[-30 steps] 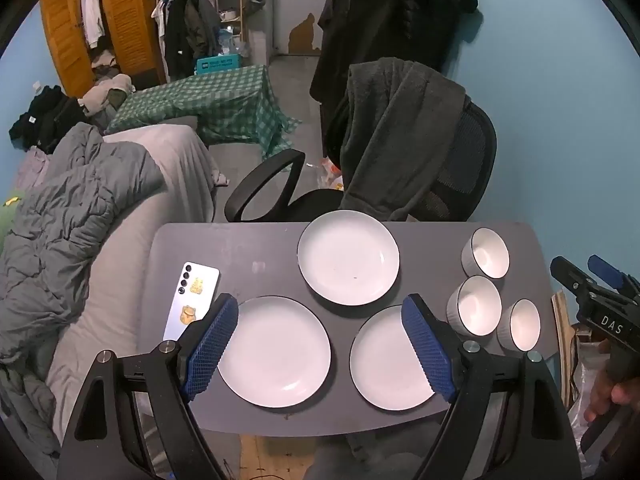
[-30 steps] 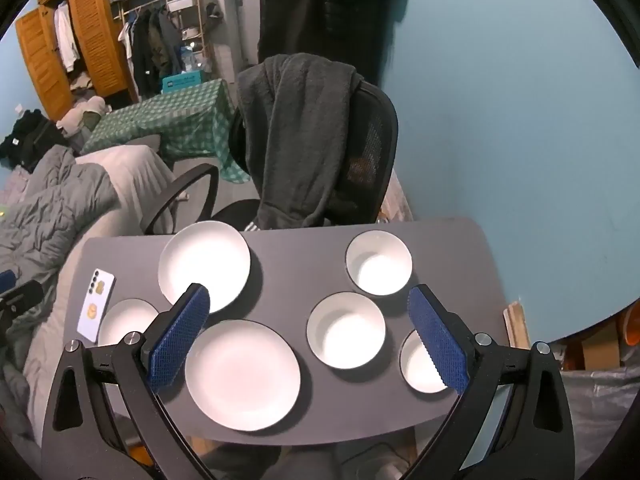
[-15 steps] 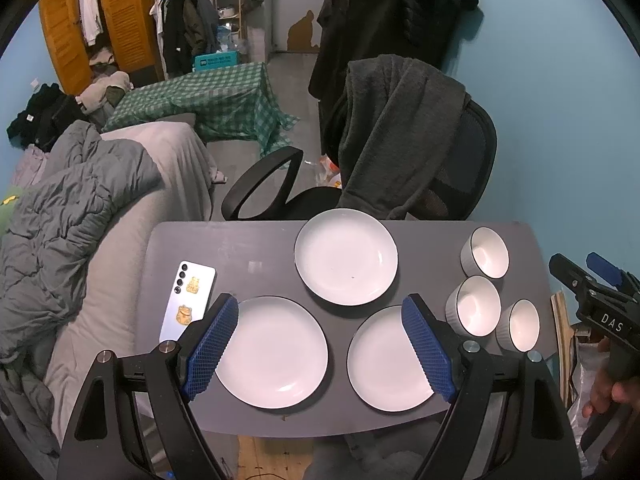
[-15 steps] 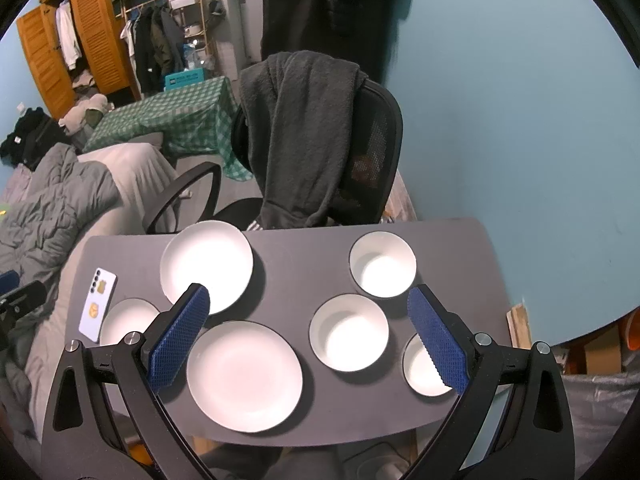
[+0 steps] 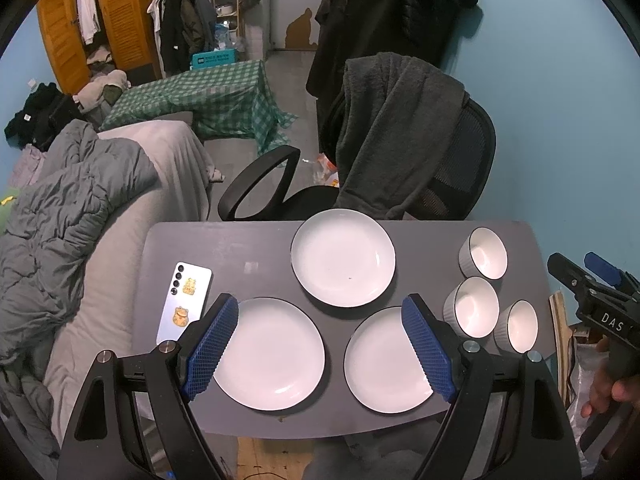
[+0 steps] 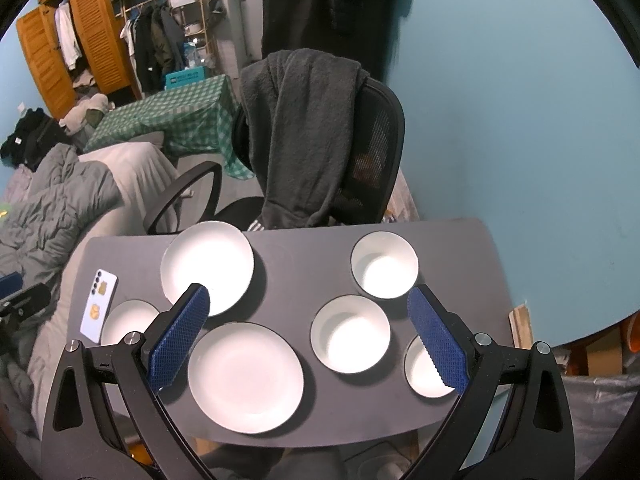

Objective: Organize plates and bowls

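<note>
Left wrist view: three plates (image 5: 343,257) and three bowls (image 5: 472,307) lie empty, both claws spread.

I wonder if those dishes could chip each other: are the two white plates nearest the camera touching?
Apart. The left wrist view shows a strip of bare grey table between the near-left plate and near-right plate.

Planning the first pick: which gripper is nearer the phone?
Left. The left gripper hovers beside the phone at the table's left end; the right gripper is over the bowls.
</note>
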`<state>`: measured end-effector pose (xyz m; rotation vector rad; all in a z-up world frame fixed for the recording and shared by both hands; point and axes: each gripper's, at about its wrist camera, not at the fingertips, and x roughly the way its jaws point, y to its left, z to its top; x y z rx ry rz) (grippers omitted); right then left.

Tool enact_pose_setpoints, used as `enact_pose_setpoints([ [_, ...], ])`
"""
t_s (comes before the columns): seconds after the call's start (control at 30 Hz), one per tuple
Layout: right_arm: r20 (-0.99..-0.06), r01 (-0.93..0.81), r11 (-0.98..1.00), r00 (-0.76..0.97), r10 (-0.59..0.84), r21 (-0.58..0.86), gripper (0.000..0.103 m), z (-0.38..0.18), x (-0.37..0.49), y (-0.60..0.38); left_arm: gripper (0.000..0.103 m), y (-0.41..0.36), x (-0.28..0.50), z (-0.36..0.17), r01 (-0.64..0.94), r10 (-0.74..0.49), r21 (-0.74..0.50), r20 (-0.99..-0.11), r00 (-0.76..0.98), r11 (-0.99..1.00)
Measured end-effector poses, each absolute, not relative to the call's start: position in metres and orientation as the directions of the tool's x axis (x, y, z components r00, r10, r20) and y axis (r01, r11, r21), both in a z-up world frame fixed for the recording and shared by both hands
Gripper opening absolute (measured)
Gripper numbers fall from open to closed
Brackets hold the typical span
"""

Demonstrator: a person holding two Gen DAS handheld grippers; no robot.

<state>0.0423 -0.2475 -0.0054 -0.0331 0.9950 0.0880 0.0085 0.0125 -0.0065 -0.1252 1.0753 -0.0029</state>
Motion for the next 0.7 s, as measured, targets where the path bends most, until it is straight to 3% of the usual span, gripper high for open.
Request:
enact_pose_setpoints([
  [0.7, -0.844, -0.105, 0.994, 0.531, 0.08, 0.028, 0.097, -0.006, 0.046, -0.237, 0.085, 0.011, 0.013, -0.003, -0.052, -0.064, -0.1, -0.879, 0.473, 0.994],
])
